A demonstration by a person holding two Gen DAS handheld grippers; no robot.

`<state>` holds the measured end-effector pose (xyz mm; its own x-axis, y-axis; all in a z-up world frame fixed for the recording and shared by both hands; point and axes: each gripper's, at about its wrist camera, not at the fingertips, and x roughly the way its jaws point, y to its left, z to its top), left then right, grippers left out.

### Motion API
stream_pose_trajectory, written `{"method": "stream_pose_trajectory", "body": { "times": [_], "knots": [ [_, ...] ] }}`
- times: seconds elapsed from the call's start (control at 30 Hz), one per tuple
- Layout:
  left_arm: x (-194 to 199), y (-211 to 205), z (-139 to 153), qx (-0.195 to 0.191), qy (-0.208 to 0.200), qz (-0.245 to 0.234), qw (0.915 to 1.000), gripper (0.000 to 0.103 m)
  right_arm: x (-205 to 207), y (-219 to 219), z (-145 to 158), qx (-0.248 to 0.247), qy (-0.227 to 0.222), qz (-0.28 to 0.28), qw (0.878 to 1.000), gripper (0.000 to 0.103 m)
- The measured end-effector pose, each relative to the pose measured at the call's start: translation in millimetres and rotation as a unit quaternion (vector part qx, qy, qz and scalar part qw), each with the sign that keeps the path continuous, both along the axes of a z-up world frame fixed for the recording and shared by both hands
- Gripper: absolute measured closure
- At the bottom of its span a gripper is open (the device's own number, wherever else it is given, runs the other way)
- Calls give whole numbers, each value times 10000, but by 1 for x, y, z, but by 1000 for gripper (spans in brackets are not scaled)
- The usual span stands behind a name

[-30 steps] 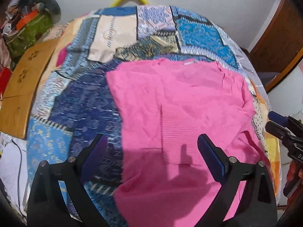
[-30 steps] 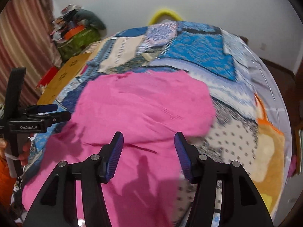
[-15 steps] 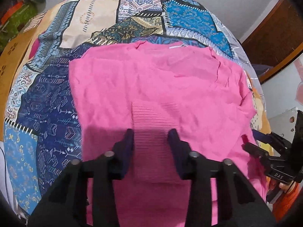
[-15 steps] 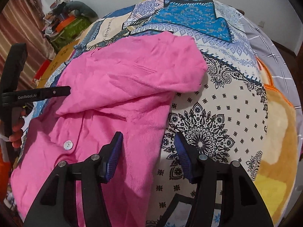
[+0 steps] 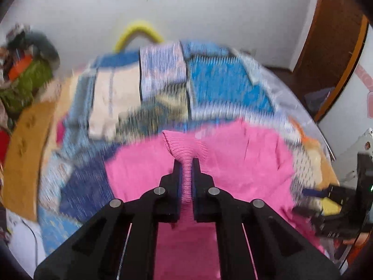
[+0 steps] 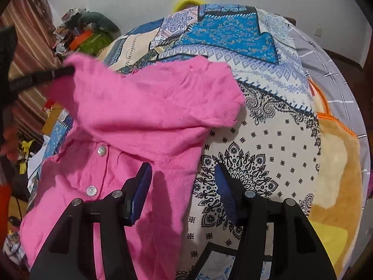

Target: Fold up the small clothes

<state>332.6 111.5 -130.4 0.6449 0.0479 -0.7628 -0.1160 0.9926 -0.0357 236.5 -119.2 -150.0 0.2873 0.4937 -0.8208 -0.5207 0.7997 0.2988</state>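
A pink knit cardigan [image 5: 244, 163] lies on a patchwork bedspread [image 5: 221, 86]. My left gripper [image 5: 186, 163] is closing tight on the ribbed cuff [image 5: 184, 147] of a sleeve; the pads press it and the cuff stands up above the fingertips. From the right wrist, the cardigan [image 6: 151, 107] is pulled up at its upper left, where the left gripper [image 6: 67, 70] holds it. Two pearl buttons [image 6: 101, 150] show near the front. My right gripper [image 6: 183, 170] hangs open over the cardigan's right edge, nothing between its fingers.
The bedspread [image 6: 268, 140] runs bare to the right, with an orange-yellow blanket [image 6: 338, 175] at its edge. A clutter pile [image 6: 88, 37] sits at the far left, a brown board [image 5: 25, 154] along the bed's left side, a wooden door [image 5: 338, 46] at right.
The left gripper closed from wide open onto the ribbed cuff and lifted it off the bed. The right gripper sank a little toward the cardigan's edge, still open.
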Motion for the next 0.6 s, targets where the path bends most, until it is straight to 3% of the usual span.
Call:
{"method": "stream_pose_trajectory", "body": {
  "times": [0.1, 0.27, 0.37, 0.6],
  "knots": [
    [8, -5, 30, 231, -425, -68, 9988, 97, 1, -1, 6, 25, -55, -17, 10000, 51],
    [13, -6, 40, 465, -665, -142, 9966, 97, 1, -1, 15, 21, -154, -30, 9999, 51],
    [11, 0, 25, 408, -430, -200, 9980, 96, 1, 0, 18, 6, -178, -20, 9998, 51],
    [2, 41, -50, 63, 632, 207, 9978, 96, 1, 10, 14, -70, -197, 61, 9998, 51]
  ]
}}
